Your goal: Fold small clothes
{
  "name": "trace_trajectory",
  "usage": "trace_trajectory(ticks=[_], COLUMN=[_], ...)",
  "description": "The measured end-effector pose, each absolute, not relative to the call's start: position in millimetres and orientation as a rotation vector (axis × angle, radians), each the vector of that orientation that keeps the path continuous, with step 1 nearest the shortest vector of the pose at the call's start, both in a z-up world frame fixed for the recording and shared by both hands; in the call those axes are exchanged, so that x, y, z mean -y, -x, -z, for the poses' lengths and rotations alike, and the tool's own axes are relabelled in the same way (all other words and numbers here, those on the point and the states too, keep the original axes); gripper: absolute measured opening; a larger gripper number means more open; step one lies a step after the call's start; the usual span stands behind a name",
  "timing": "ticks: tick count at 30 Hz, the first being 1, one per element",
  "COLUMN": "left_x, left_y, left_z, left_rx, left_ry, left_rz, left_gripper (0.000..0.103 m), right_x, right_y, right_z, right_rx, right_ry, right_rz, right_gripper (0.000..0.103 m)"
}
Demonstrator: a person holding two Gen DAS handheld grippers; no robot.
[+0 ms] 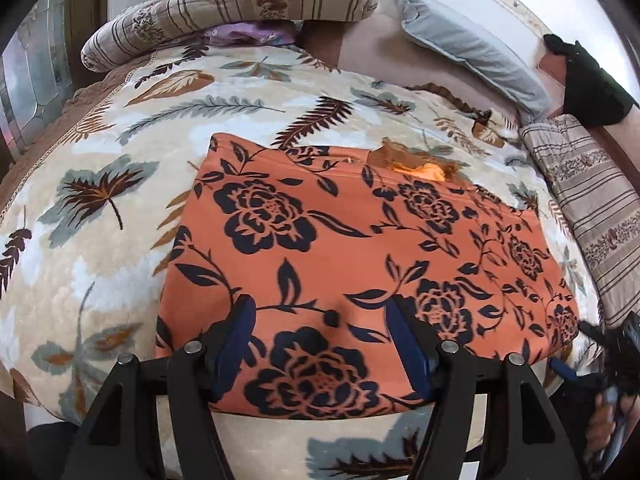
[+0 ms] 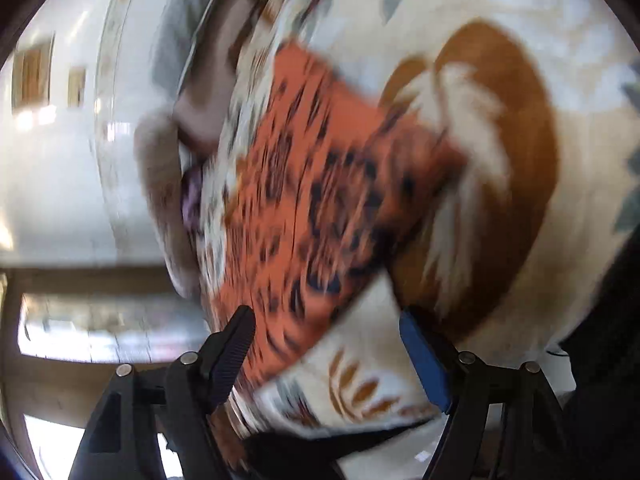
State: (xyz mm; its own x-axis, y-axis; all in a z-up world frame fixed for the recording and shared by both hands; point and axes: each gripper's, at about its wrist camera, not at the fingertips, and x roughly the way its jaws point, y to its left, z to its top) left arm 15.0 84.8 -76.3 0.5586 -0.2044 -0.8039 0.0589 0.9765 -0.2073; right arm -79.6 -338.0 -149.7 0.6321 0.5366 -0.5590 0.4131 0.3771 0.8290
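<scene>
Lying flat, folded, on leaf-print blanket (image 1: 100, 240): orange floral garment (image 1: 340, 240), spreading ahead of and beneath left gripper (image 1: 320, 320). Left jaws standing apart, gripping nothing. Right gripper (image 2: 328, 332) jaws widening, empty; garment blurring ahead.

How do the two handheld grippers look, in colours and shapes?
The left gripper has black angular linkage arms with round silver pivot pins and flat dark-blue pads on its fingers. The right gripper has the same black frame and silver pins; one finger shows a ribbed black face, the other a blue pad.
</scene>
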Motion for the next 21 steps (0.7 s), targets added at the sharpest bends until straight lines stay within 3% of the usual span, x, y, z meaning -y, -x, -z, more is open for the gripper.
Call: trace_trajectory(ticks=[3,4,5,6,7,11,13,16,17,18,19,21], left_x=[-82,-80,-80,-79,-79,-78,-75,-70,-63,-60,-57,-58], left_y=[-14,-14,-14,-13,-12,-11,-18,-33,-30,-28,-26,-22], left_z=[79,81,83,83,81,73,81,116,114,112,107,96], left_rx=[-0.976,-0.986,-0.992,-0.996,-0.989,-0.945,-0.972,-1.097,-1.062,-1.057,-1.046,-1.009], left_ry=[0.174,0.176,0.177,0.176,0.173,0.161,0.153,0.092,0.029,0.004,-0.001,0.043], left_rz=[0.151,0.153,0.154,0.151,0.149,0.144,0.146,0.120,0.115,0.109,0.102,0.135], left_gripper=[0.068,0.068,0.068,0.068,0.068,0.068,0.069,0.069,0.069,0.069,0.069,0.069], right_x=[343,343,342,340,338,330,333,350,354,361,367,385], right_y=[64,60,57,54,55,60,48,60,62,69,76,86], right_z=[146,150,153,153,147,110,132,139,134,125,117,91], right_rx=[-0.915,-0.939,-0.960,-0.981,-0.975,-0.923,-1.050,-1.030,-1.028,-1.012,-0.990,-0.919], right_ry=[-1.185,-1.184,-1.168,-1.136,-1.093,-0.853,-0.854,-0.992,-0.982,-0.955,-0.936,-0.871], right_rz=[-0.098,-0.091,-0.086,-0.071,-0.056,-0.015,0.005,-0.007,0.006,0.045,0.074,0.141], right_gripper=[0.076,0.070,0.027,0.011,0.011,0.012,0.019,0.032,0.044,0.070,0.076,0.077])
